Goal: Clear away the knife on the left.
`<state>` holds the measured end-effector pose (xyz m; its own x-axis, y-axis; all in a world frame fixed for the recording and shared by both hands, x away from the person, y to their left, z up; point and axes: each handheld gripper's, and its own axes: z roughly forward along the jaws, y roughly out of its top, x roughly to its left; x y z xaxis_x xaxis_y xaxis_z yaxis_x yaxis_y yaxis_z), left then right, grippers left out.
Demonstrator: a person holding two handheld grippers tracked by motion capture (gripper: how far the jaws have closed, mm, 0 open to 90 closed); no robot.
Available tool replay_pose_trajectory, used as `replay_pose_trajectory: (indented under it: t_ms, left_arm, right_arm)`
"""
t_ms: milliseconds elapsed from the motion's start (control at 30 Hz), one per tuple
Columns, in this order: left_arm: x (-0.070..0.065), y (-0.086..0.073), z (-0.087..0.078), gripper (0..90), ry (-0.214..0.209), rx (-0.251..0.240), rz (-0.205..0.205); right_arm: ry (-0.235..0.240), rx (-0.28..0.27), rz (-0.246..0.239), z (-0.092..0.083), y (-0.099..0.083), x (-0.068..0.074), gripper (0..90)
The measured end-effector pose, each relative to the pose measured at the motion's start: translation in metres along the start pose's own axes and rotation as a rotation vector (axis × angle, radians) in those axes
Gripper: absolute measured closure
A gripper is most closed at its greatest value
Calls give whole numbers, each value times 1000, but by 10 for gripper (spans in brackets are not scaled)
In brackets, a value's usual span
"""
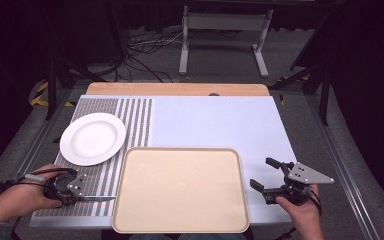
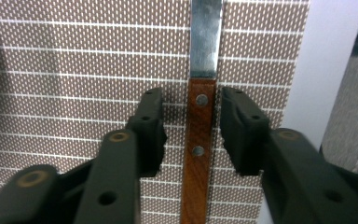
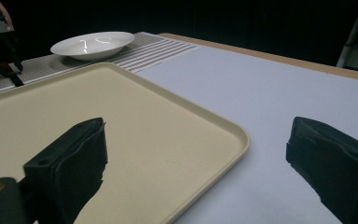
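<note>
The table (image 1: 220, 120) carries a beige tray (image 1: 180, 190) at its centre near edge, presumably the place where things get gathered, with a white plate (image 1: 93, 138) on the striped mat (image 1: 135, 120) beyond. On that mat, just left of the tray, lies a wooden-handled knife (image 2: 198, 140); the left tongs (image 2: 191, 126) straddle its handle, pads apart, not yet pressing. The right tongs (image 1: 275, 177) wait wide apart beside the tray. The knife's blade tip is cut off.

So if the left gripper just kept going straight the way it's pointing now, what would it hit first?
Probably the knife: the left gripper points down at the striped placemat, its jaws either side of the wooden handle, gaps visible.
</note>
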<state>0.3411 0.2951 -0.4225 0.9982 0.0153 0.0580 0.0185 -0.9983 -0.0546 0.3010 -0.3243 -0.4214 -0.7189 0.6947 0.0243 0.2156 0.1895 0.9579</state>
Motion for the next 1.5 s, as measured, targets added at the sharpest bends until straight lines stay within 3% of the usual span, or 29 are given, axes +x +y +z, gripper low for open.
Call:
replay_pose_trajectory:
  t_ms: [133,300,767,867,1100,1233,1267,1500]
  left_arm:
    - [-2,1,3,738,-13,0,11]
    - [-2,2,4,752,-14,4,43]
    - [-2,2,4,777,-17,-4,41]
    - [-1,0,3,778,-23,20,24]
    - [0,-8,-20,778,32,-12,1]
    - [0,-11,-32,778,24,-51,-32]
    - [-1,-11,-35,778,37,-33,-31]
    - [-1,-12,-53,778,62,-102,-73]
  right_arm:
    - [4,0,-1,0,0,0,58]
    - [9,2,0,0,0,1,57]
    - [14,2,0,0,0,1,57]
    - [16,8,-2,1,-1,1,56]
    - [18,10,5,3,-2,2,57]
    - [20,11,5,4,-2,2,57]
    - [21,11,7,4,-2,2,57]
    - [20,15,13,5,-3,2,57]
